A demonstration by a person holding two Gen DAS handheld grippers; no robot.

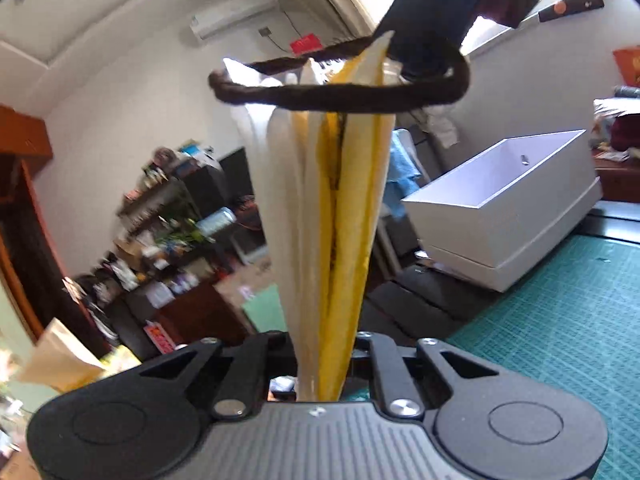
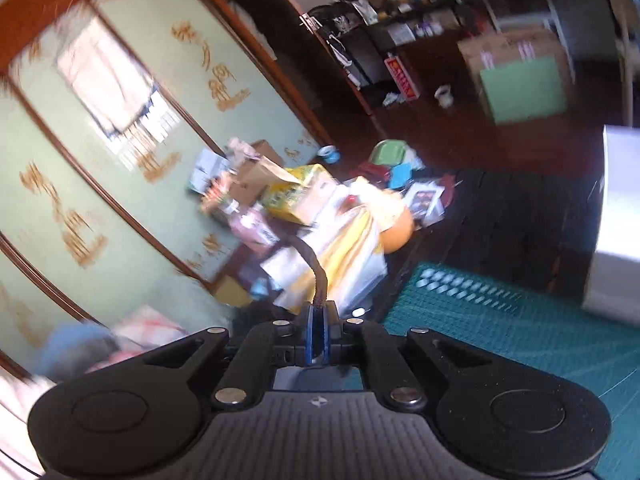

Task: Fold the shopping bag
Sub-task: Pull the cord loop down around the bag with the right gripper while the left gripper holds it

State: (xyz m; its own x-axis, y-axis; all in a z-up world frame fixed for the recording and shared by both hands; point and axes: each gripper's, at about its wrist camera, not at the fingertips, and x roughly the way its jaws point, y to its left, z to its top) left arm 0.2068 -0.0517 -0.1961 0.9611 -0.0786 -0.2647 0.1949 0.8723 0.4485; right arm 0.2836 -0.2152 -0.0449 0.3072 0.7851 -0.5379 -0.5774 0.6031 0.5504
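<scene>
Two grippers, both closed on the same shopping bag [image 1: 332,200], held up in the air above the green cutting mat [image 1: 560,320]. In the left wrist view: left gripper [image 1: 324,360] clamped on one end of the bag, white and yellow layers pressed flat together and rising away from the jaws like a narrow fan. At the far end of the bag, a dark brown rope handle [image 1: 340,94] looped across the folds, with the dark body of the other gripper just above it, near the ceiling part of the view. White box [image 1: 504,216] standing on the mat to the right, well apart from the bag. In the right wrist view: right gripper [image 2: 319,336] with blue pads [image 2: 310,336] shut tight on the brown rope handle [image 2: 316,272], the handle curving upward from the jaws to the bag [image 2: 352,256], blurred and hanging beyond. Background strongly blurred, with cluttered shelves and boxes on a dark floor.
</scene>
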